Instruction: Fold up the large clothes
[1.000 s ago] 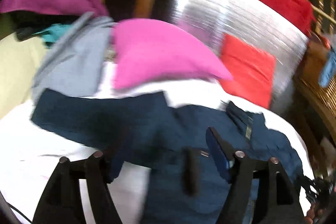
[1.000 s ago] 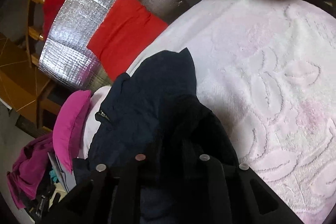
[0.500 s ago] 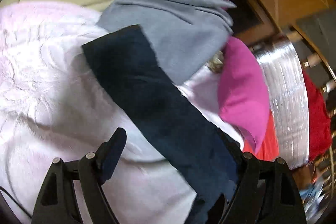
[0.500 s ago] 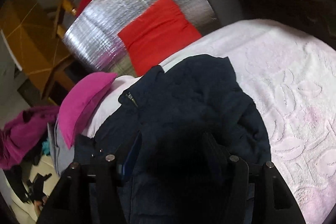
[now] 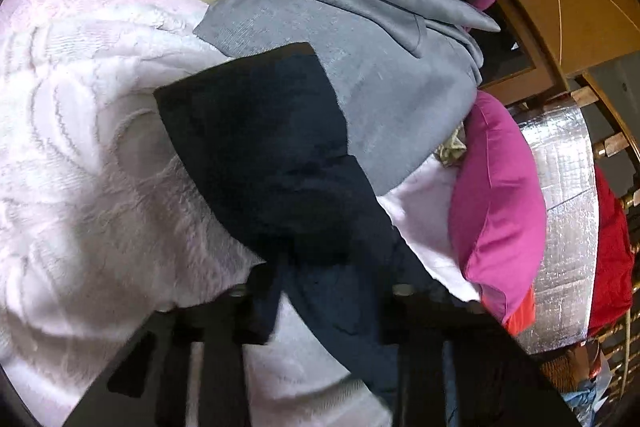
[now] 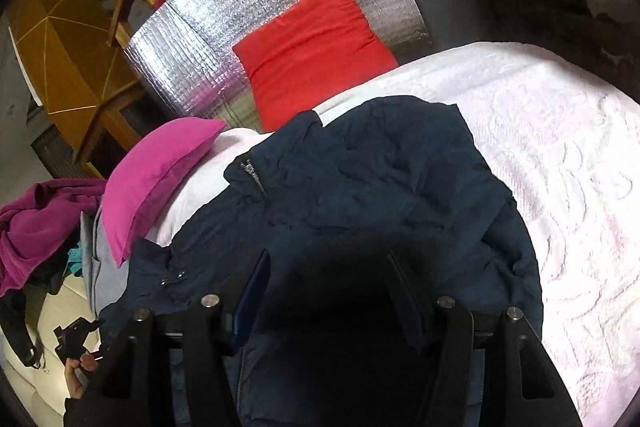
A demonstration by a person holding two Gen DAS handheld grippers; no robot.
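A dark navy jacket lies spread on the white-pink bedspread, zipper collar toward the pillows. Its sleeve stretches out in the left wrist view, the cuff resting on a grey garment. My left gripper has its fingers closed in on the sleeve near its lower part. My right gripper stands open over the jacket's body, a dark fold of cloth bulging between the fingers.
A magenta pillow and a red pillow lie at the bed's head against a silver foil panel. A heap of purple and teal clothes sits at the left. A wooden cabinet stands beyond.
My left gripper swung left to the sleeve and has closed from wide open onto it. My right gripper opened and drew back a little over the jacket.
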